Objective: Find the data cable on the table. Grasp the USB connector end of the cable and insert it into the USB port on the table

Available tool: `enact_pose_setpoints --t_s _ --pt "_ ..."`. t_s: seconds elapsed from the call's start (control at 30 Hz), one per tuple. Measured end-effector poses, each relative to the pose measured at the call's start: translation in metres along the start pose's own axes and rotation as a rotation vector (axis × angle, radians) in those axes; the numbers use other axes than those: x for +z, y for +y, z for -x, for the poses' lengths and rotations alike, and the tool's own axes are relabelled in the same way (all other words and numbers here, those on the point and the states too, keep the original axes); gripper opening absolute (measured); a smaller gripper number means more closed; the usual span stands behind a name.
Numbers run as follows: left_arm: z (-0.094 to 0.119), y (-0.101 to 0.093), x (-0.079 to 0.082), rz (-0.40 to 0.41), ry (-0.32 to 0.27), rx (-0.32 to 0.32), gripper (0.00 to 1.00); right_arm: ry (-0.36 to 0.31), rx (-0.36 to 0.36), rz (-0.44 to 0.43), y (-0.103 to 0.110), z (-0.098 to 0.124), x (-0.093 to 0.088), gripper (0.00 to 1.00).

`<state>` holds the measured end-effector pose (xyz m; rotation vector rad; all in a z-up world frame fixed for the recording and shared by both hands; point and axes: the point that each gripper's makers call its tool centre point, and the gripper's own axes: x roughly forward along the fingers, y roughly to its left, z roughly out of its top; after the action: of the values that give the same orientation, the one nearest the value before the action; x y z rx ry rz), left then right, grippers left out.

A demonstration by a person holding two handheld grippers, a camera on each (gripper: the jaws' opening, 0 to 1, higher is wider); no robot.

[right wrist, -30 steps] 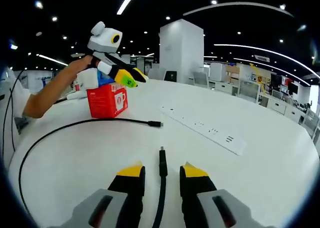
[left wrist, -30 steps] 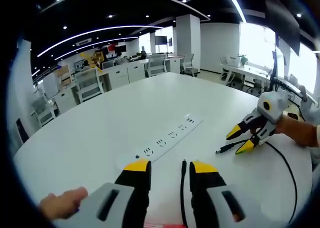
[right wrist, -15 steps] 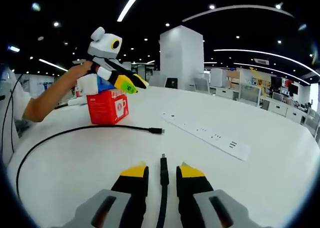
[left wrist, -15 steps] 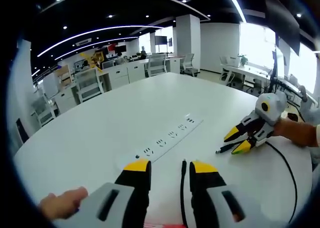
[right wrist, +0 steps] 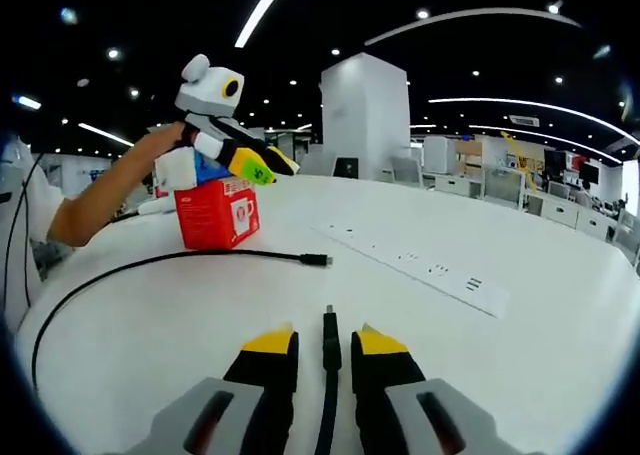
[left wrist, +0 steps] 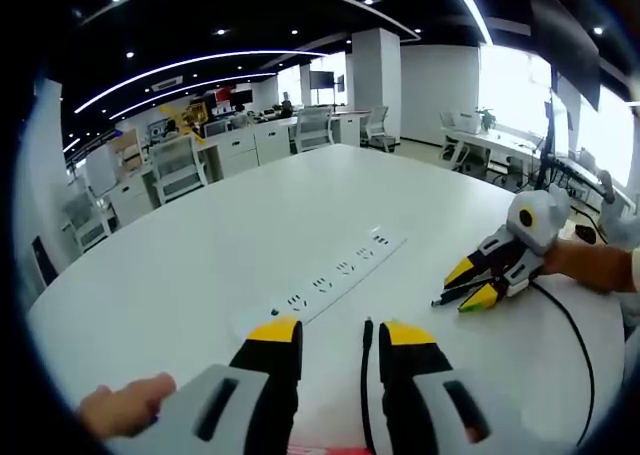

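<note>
A black data cable (right wrist: 150,265) loops over the white table (right wrist: 520,365). One connector end (right wrist: 327,327) lies between my right gripper's (right wrist: 325,341) yellow-tipped jaws, which stand narrowly open with a small gap on each side. The other connector end (right wrist: 315,260) rests on the table further out. The left gripper view shows the right gripper (left wrist: 473,283) low over that connector (left wrist: 447,297). My left gripper (left wrist: 340,333) is open, and the far cable end (left wrist: 367,327) lies on the table below its jaws. The white power strip (left wrist: 340,273) (right wrist: 425,267) lies ahead.
A red box (right wrist: 215,215) with a white and blue box behind it sits under the left gripper (right wrist: 262,163), which a person's arm (right wrist: 100,195) holds up. A hand (left wrist: 125,405) shows at the lower left. Office desks and chairs (left wrist: 180,165) stand beyond the table.
My right gripper's jaws have narrowed around the cable connector, and the gripper has sunk a little toward the table. The left gripper has stayed still.
</note>
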<state>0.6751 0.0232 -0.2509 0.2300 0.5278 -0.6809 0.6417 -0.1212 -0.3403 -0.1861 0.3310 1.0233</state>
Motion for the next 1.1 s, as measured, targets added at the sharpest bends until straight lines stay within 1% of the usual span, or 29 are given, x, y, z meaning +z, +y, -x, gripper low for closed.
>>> enact_pose_setpoints --t_s 0.13,0.3,0.43,0.6,0.7,0.97,1.1 --pt "0.0001 0.0 0.0 0.0 -0.001 0.0 0.31 -0.003 0.004 -0.004 0.0002 -0.0009 0.0008 0.22" --pt "0.0001 0.0002 -0.0001 0.0 0.0 0.0 0.31 0.011 -0.003 0.019 -0.0003 -0.003 -0.0019 0.22" --pt "0.0 0.0004 -0.0001 -0.001 0.0 0.0 0.31 0.017 -0.002 0.02 -0.0003 -0.0033 -0.0032 0.22" --pt "-0.0005 0.0007 0.0003 -0.001 -0.001 0.0 0.31 0.014 -0.015 0.032 -0.002 -0.0055 -0.0031 0.21" --pt "-0.0007 0.0007 0.0004 -0.001 0.0 0.001 0.31 0.014 -0.007 0.048 0.0003 -0.006 -0.0031 0.18" --pt "-0.0013 0.0004 0.0007 -0.002 0.0 0.001 0.31 0.009 -0.001 0.059 -0.0007 -0.0057 -0.0028 0.19" --pt "-0.0015 -0.0002 0.0009 -0.003 0.0 0.0 0.31 0.014 -0.025 0.046 -0.005 -0.0053 -0.0036 0.11"
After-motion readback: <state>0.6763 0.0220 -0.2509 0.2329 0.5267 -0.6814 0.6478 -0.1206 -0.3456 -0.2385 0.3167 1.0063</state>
